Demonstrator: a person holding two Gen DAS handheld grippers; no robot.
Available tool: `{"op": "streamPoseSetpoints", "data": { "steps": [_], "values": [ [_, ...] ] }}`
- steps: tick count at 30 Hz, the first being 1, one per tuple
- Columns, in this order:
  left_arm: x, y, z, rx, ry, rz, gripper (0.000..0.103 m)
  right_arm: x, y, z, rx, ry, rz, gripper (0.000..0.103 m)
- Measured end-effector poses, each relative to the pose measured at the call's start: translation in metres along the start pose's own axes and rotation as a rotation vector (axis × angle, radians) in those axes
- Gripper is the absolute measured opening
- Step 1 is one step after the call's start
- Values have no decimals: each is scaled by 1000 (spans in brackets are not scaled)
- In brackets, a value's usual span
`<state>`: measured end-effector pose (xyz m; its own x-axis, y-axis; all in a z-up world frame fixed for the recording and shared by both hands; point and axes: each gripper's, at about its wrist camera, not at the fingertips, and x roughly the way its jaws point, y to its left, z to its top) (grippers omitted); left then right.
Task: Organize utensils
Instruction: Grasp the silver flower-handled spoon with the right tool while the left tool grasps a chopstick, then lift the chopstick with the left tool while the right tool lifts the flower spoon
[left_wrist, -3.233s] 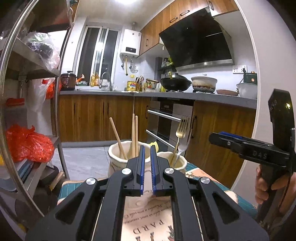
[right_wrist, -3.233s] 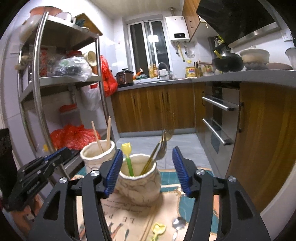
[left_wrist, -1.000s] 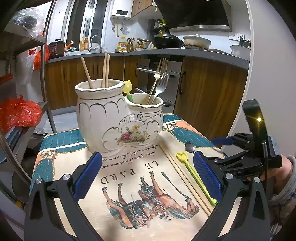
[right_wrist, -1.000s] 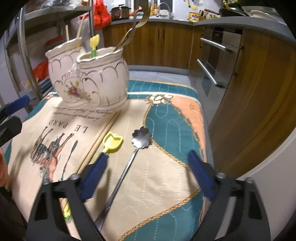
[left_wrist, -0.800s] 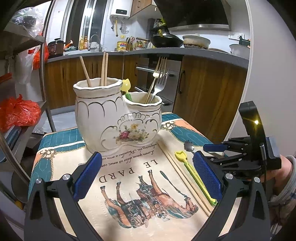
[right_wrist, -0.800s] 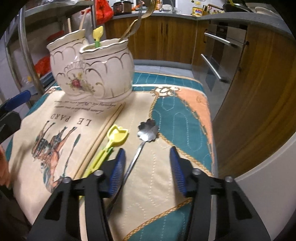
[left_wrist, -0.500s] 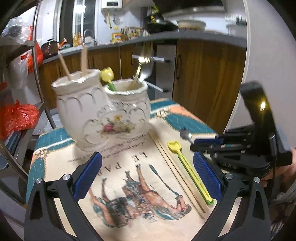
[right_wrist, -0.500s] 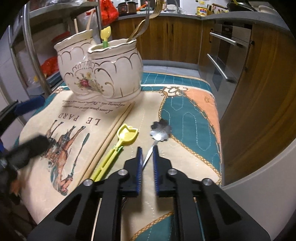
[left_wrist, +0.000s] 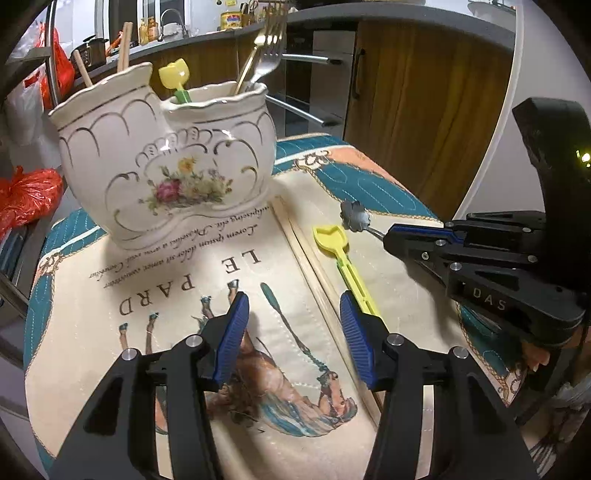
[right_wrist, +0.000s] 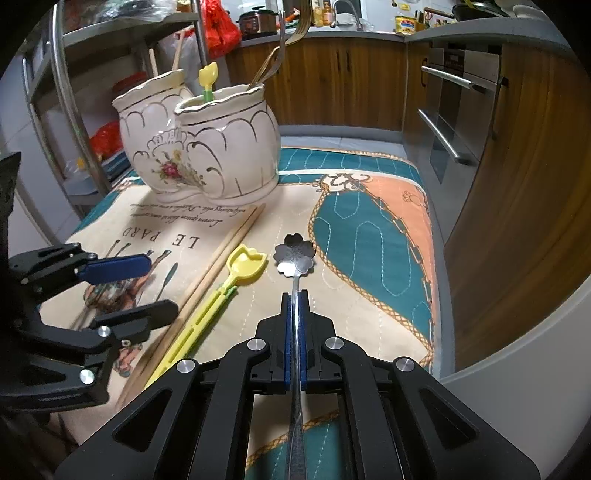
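I was at the pick-up step: my right tool (right_wrist: 294, 317) had its blue pads pressed together on the handle of the flower-bowl spoon (right_wrist: 295, 254), lower centre of the right wrist view, w/ the bowl just ahead of the tips and seemingly low over the printed cloth (right_wrist: 369, 229); couldn't tell if it was off the cloth yet. Next move, as I judged it: lift, tip the spoon upright and carry it to the upper left of frame, into the nearer, shorter pot of the ceramic holder (right_wrist: 221, 147), where the forks (right_wrist: 273, 62) and a yellow scoop already stood, w/o knocking them. Right tool lay nearly flat, pointing fwd along the spoon. My left tool (left_wrist: 293, 332) hovered over the cloth at lower centre of its own view, pads well apart, holding nothing, aimed roughly at the chopsticks (left_wrist: 314, 266) lying beside the yellow scoop (left_wrist: 343, 266) on the surface.
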<state>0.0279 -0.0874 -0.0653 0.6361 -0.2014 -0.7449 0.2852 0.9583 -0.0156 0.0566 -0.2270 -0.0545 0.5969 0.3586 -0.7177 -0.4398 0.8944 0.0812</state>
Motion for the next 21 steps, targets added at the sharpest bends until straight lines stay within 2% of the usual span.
{"op": "streamPoseSetpoints", "data": {
  "steps": [3,5,11,12,13,16,21],
  "values": [
    [2,-1,0,-5,5,9,50,-1,1,-1,-9,-2,-5,4],
    [5,-1,2,-5,12,14,35,-1,2,-2,-11,-2,-5,4],
    [15,-5,9,11,20,32,29,0,5,-2,-12,-3,-10,4],
    [16,-4,10,16,21,35,23,0,4,-2,-11,-3,-8,4],
    [17,-3,11,19,23,34,7,-1,4,-2,-11,-4,-8,4],
    [13,10,11,8,40,-15,5,-1,5,-2,-11,-5,2,4],
    [-9,29,3,50,35,-29,5,-4,10,-1,-24,-16,46,4]
  ]
}}
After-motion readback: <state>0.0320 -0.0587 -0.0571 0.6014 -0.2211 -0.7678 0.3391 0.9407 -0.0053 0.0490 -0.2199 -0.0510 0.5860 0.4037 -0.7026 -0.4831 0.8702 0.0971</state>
